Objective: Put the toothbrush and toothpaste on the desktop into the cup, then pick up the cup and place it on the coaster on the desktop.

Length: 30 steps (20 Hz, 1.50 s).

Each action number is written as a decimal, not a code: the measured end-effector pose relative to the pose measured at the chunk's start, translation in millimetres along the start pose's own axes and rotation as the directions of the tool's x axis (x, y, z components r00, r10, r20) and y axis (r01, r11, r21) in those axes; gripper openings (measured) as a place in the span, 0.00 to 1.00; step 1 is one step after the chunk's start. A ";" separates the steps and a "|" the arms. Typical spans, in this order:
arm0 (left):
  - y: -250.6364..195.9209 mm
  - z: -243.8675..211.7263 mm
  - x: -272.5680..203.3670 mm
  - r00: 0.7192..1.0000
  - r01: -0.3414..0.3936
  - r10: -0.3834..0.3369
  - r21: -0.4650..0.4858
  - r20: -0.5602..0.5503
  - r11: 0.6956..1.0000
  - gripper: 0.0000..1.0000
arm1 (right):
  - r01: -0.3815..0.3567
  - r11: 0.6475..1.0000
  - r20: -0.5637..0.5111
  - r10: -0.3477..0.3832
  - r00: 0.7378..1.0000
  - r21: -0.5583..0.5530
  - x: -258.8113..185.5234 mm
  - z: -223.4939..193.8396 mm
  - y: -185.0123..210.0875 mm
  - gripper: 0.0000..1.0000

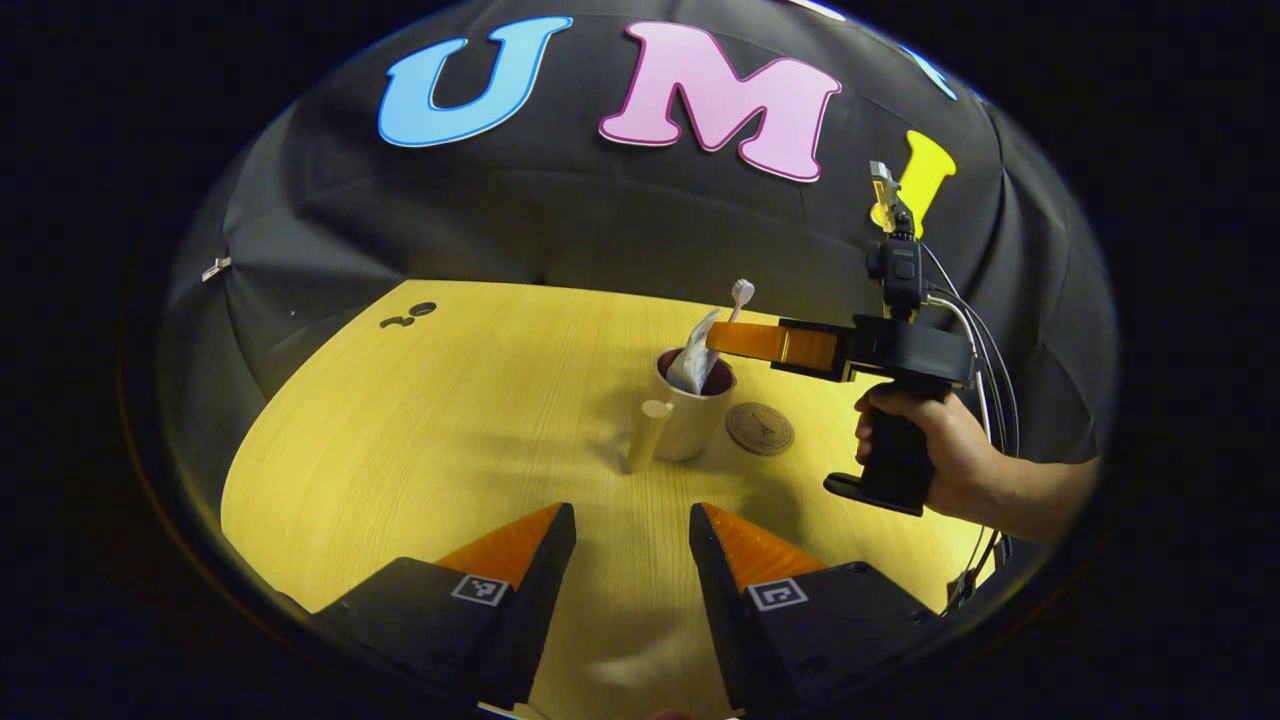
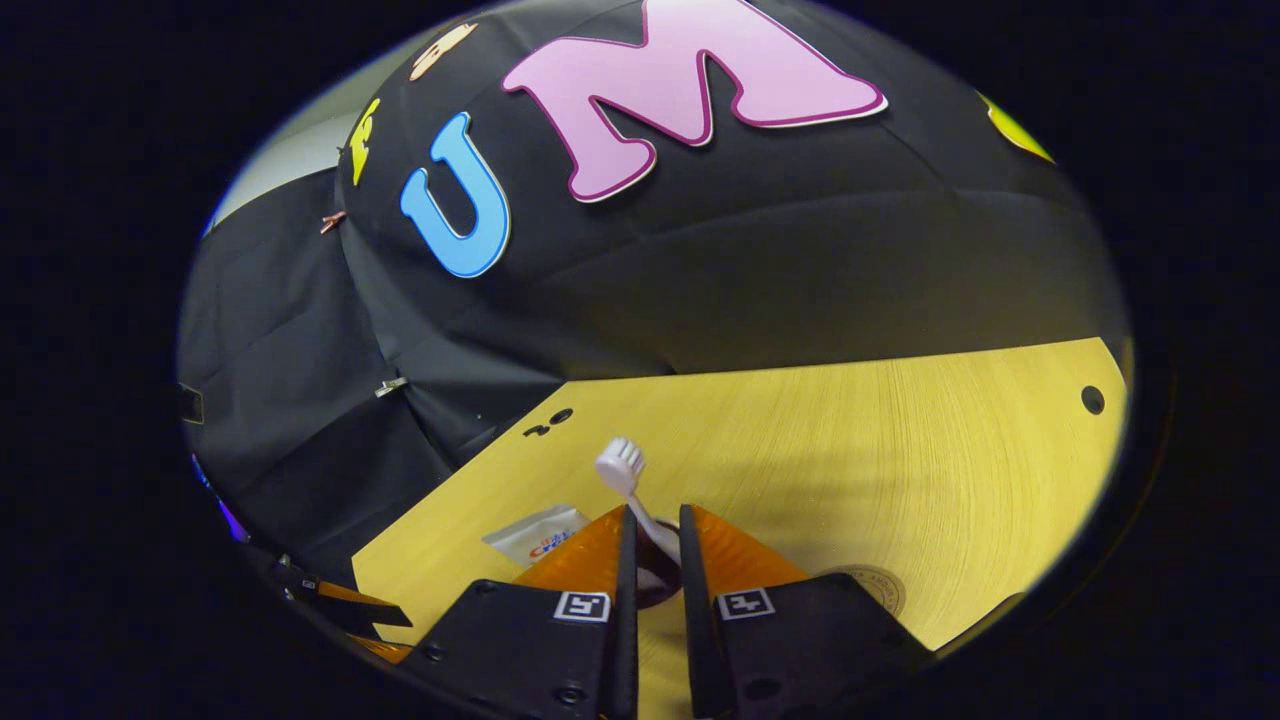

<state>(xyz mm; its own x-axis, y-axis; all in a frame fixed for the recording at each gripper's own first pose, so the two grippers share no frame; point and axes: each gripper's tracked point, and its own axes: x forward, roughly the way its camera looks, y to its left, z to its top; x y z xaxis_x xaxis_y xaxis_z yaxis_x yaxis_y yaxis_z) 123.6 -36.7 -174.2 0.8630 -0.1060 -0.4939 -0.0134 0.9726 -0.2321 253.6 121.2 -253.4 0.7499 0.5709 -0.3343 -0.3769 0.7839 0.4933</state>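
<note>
- Toothbrush (image 1: 741, 296) is standing nearly upright in the cup (image 1: 690, 415), long axis running steeply up from the cup mouth, bristle head at the top and leaning slightly toward the booth wall.
- Toothpaste (image 1: 693, 358) is sitting in the same cup, long axis also steep, its flat crimped end pointing up and out past the rim.
- You are holding the right gripper (image 1: 712, 338) level over the cup mouth; in the right gripper view its fingers (image 2: 600, 545) are standing narrowly parted on either side of the toothbrush handle (image 2: 645, 520), and whether they are pressing on it cannot be told.
- You are keeping the left gripper (image 1: 632, 530) low over the desktop (image 1: 400, 440), well short of the cup, with its fingers spread apart and gripping nothing.
- Coaster (image 1: 759, 428) is lying flat just beside the cup, on the side toward your right hand (image 1: 940, 450).
</note>
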 end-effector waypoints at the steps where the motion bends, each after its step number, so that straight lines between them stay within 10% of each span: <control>1: -0.4 -2.1 1.1 1.000 0.003 -0.003 0.006 -0.008 1.000 0.72 | 0.002 1.000 -0.001 -0.002 1.000 0.007 -4.7 0.3 1.6 0.12; 2: -1.0 -2.7 3.4 1.000 0.007 -0.007 0.010 -0.018 1.000 0.72 | -0.002 1.000 0.002 0.002 1.000 0.015 -11.4 0.2 4.3 0.30; 5: -0.4 -7.1 11.5 0.998 0.004 -0.001 0.040 -0.070 0.999 0.72 | -0.013 1.000 -0.007 0.013 1.000 0.017 -32.2 -4.8 11.2 0.39; 7: -1.2 -9.9 17.6 0.993 0.016 -0.011 0.048 -0.118 0.999 0.72 | -0.012 0.999 -0.015 0.013 1.000 0.030 -44.5 -10.8 12.8 0.40; 8: -4.0 -9.2 20.1 0.990 0.033 -0.027 0.044 -0.136 0.999 0.72 | -0.008 0.999 -0.022 0.009 1.000 0.033 -51.2 -16.4 12.8 0.24; 9: -5.5 -7.7 23.0 0.988 0.048 -0.041 0.042 -0.152 0.998 0.72 | -0.003 0.999 -0.030 0.004 1.000 0.032 -58.2 -19.5 11.9 0.41; 20: 2.8 39.0 63.7 0.966 0.135 -0.058 0.304 -0.251 0.943 0.80 | 0.066 0.994 -0.107 -0.057 0.993 0.082 -125.7 -73.3 -10.6 0.41; 30: -1.4 32.2 119.5 0.909 0.210 -0.035 0.383 -0.416 0.900 0.67 | 0.141 0.979 -0.130 -0.122 0.984 0.149 -171.7 -102.0 -36.0 0.41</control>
<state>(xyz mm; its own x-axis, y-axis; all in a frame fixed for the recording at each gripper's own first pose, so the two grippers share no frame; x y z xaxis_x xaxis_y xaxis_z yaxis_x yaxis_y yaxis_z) 243.1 -44.1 -205.9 0.5751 -0.2162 -0.7890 0.3622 0.9321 0.0086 82.9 19.9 -295.7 0.7132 0.4976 -0.4938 -0.1816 0.8115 0.5554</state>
